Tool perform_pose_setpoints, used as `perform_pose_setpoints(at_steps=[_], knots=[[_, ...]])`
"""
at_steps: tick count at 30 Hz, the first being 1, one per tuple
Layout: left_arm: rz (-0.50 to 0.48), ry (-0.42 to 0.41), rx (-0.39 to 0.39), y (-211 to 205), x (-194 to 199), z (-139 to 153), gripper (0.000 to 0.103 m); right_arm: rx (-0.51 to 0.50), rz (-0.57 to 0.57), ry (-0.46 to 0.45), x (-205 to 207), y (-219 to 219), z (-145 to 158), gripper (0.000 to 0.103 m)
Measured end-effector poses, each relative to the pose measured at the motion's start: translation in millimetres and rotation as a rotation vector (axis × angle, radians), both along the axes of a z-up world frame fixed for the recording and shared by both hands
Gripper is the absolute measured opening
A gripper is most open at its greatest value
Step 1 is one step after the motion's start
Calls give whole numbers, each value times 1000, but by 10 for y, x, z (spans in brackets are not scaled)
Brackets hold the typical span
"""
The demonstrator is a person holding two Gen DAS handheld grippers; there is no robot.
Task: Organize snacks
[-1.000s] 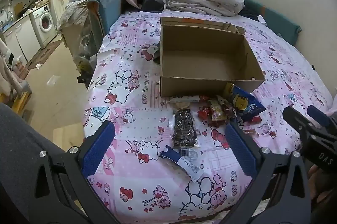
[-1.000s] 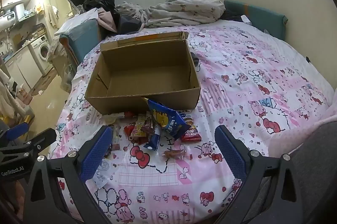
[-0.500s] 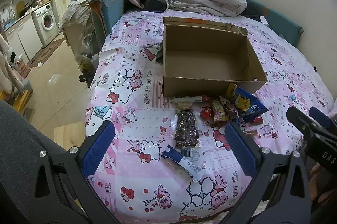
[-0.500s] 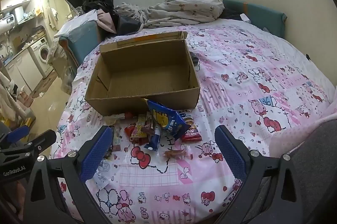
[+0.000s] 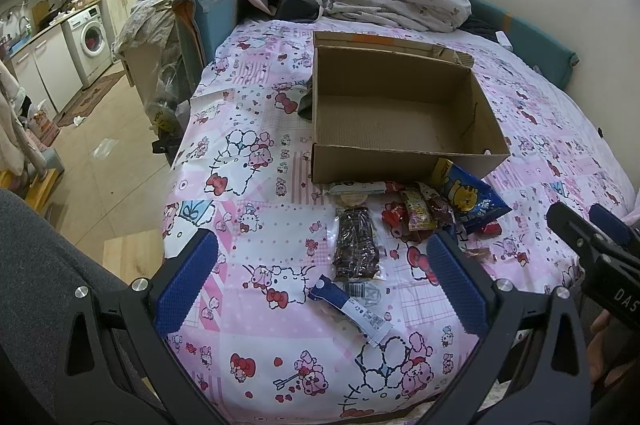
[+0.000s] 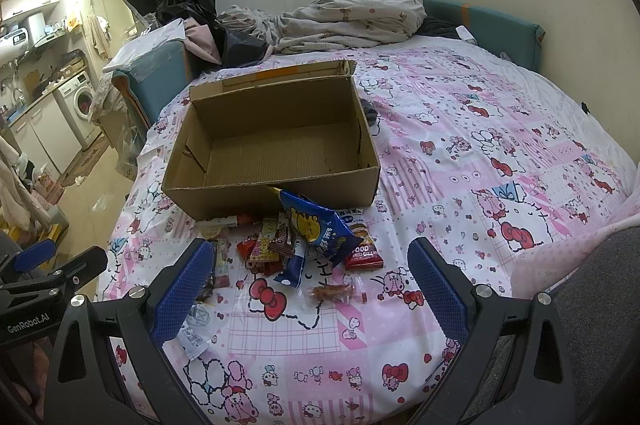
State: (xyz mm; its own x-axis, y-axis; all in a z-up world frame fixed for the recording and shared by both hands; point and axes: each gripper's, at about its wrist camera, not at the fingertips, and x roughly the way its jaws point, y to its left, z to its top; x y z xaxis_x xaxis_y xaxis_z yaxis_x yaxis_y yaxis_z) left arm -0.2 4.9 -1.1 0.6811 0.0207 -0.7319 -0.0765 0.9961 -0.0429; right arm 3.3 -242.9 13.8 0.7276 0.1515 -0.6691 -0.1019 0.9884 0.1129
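An empty cardboard box (image 5: 396, 113) (image 6: 276, 141) sits open on the pink cartoon-print bed. Several snack packs lie in front of it: a blue bag with a tiger (image 5: 470, 199) (image 6: 316, 225), a dark chocolate pack (image 5: 356, 245), a blue-and-white stick pack (image 5: 352, 305), small red and yellow packs (image 5: 416, 215) (image 6: 266, 243), a red pack (image 6: 362, 245) and a clear-wrapped brown snack (image 6: 332, 293). My left gripper (image 5: 322, 283) hovers open above the near packs. My right gripper (image 6: 310, 295) is open over the clear-wrapped snack. Neither holds anything.
A rumpled grey blanket (image 5: 392, 1) and dark clothes lie at the bed's far end. A teal cushion (image 6: 480, 25) lines the wall on the right. The bed's left edge drops to a tiled floor (image 5: 100, 161) with a washing machine (image 5: 90, 43) beyond.
Both views have shifted slightly closer to the box and snacks. The snacks and box have not moved, and both grippers remain open.
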Motion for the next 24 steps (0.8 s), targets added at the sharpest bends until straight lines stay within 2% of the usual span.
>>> perform_pose_setpoints(at_steps=[24], knots=[[3, 2, 2, -5, -1, -9, 103, 7, -3, 1, -2, -15, -10, 100]])
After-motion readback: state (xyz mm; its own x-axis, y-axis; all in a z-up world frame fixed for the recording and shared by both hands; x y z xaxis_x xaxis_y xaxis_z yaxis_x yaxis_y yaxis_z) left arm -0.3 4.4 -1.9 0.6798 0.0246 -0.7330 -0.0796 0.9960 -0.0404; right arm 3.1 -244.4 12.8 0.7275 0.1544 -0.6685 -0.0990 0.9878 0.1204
